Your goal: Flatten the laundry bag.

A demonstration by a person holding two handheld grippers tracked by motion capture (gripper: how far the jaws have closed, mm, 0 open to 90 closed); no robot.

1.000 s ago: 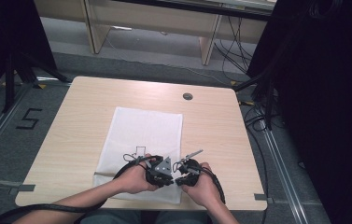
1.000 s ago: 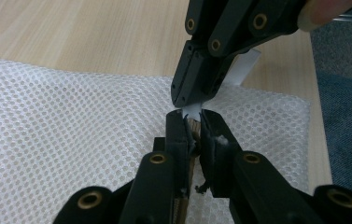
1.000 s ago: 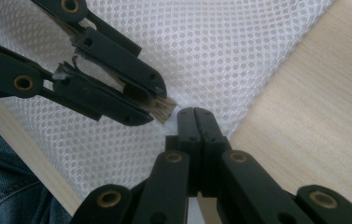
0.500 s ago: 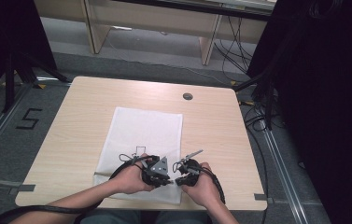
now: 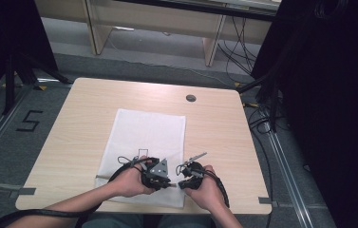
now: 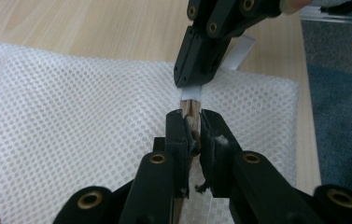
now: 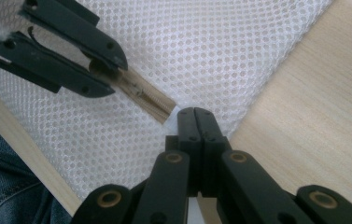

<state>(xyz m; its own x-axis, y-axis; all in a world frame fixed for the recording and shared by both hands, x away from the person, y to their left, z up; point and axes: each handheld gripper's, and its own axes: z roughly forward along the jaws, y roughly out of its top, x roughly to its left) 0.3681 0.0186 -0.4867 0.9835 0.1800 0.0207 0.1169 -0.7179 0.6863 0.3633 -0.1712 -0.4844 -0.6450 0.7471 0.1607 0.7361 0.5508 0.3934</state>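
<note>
Probably lab: taped floor (image 5: 29, 122), cables (image 5: 243, 45).

Grey floor (image 5: 34, 61) — pale wooden table (image 5: 96, 99), dark curtains (image 5: 328, 95).

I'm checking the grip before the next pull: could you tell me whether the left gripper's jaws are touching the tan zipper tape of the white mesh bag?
Touching. In the left gripper view, the left gripper has both jaws pressed against the tan zipper tape on the white mesh bag.

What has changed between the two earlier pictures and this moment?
Nothing has visibly changed. The left gripper stays shut on the tan zipper strip of the white mesh bag, and the right gripper stays shut on the bag's corner by the zipper end. Both hands remain close together at the near edge of the wooden table.
</note>
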